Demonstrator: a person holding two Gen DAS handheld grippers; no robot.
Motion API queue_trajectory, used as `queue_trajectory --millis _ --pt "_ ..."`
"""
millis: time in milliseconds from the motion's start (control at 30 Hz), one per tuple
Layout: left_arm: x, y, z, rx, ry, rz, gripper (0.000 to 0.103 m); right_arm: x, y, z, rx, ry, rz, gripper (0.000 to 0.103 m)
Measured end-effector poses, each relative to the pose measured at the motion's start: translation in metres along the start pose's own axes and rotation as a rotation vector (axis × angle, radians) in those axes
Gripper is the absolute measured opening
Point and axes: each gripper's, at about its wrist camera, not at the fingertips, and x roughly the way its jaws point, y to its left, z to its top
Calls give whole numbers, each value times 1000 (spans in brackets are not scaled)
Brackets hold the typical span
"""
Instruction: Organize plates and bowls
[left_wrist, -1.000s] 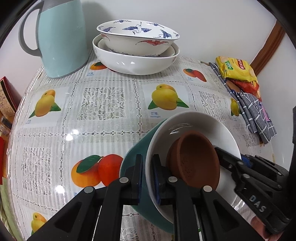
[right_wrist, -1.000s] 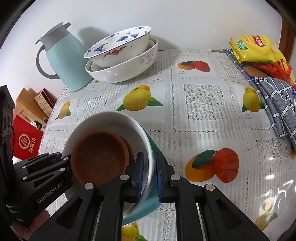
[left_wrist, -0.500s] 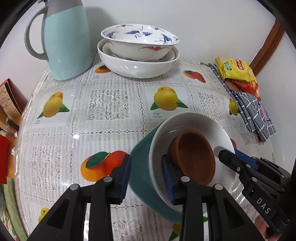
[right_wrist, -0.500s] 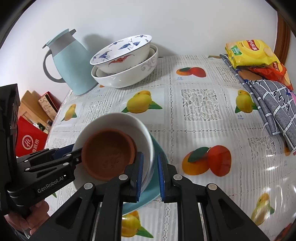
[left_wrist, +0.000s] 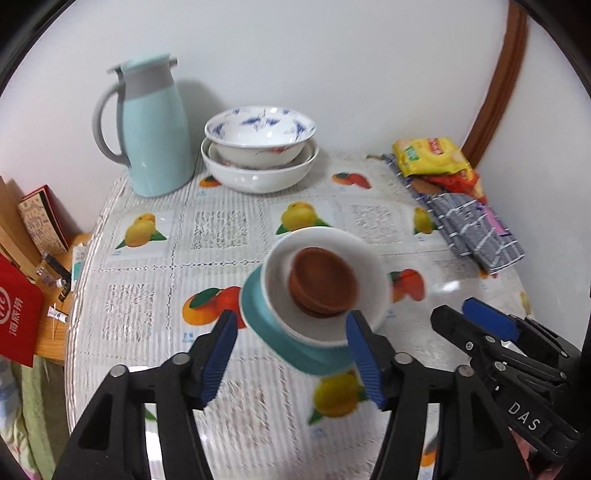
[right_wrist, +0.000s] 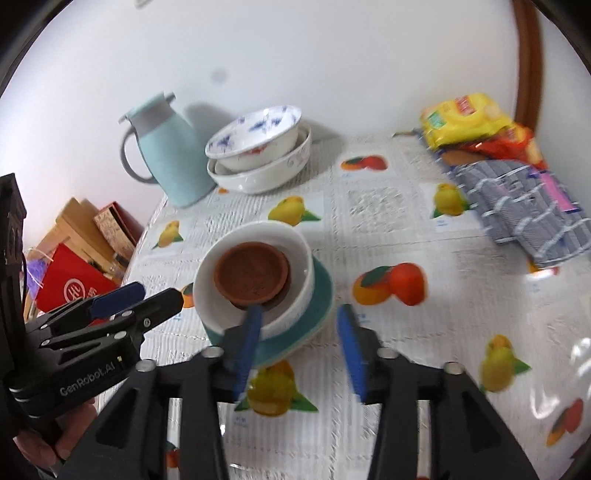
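A stack stands on the fruit-print table: a teal plate (left_wrist: 273, 332) (right_wrist: 314, 317) at the bottom, a white bowl (left_wrist: 369, 266) (right_wrist: 295, 243) on it, and small brown clay dishes (left_wrist: 321, 280) (right_wrist: 251, 273) inside. My left gripper (left_wrist: 291, 354) is open and empty, just in front of the stack; it shows at the left of the right wrist view (right_wrist: 147, 299). My right gripper (right_wrist: 299, 347) is open and empty, close to the plate's near edge; it shows at the right of the left wrist view (left_wrist: 472, 317). Two large bowls (left_wrist: 258, 147) (right_wrist: 258, 147) are nested at the back.
A light blue jug (left_wrist: 151, 136) (right_wrist: 166, 155) stands at the back left beside the large bowls. Snack packets (left_wrist: 432, 155) (right_wrist: 465, 118) and a folded grey cloth (left_wrist: 476, 229) (right_wrist: 524, 214) lie along the right edge. Red boxes (left_wrist: 18, 321) sit beyond the table's left edge.
Both grippers have opened, let go of the stack and pulled back toward me. The stack now stands free on the table.
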Motion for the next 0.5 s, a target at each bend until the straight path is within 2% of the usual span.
queue_trajectory --millis 67,200,333,433,467,500 --pt "-13 -7 -6 3 -19 -16 67 -21 -2 -7 -2 -37 -46 51" --pt "-39 -25 -21 10 -57 -29 67 -61 -7 -22 -22 -85 -116 55" --pt "-65 -40 -36 28 -96 -34 73 -95 -19 -37 16 -118 -110 55" --pt "-83 -52 -48 49 -131 -19 82 -113 -23 -49 23 -127 -148 56" --pt "-88 -55 -52 51 -142 -14 83 -119 -24 -53 23 -133 -160 58" --pt "-93 -57 -57 54 -152 -9 84 -124 -26 -58 24 -137 -170 67"
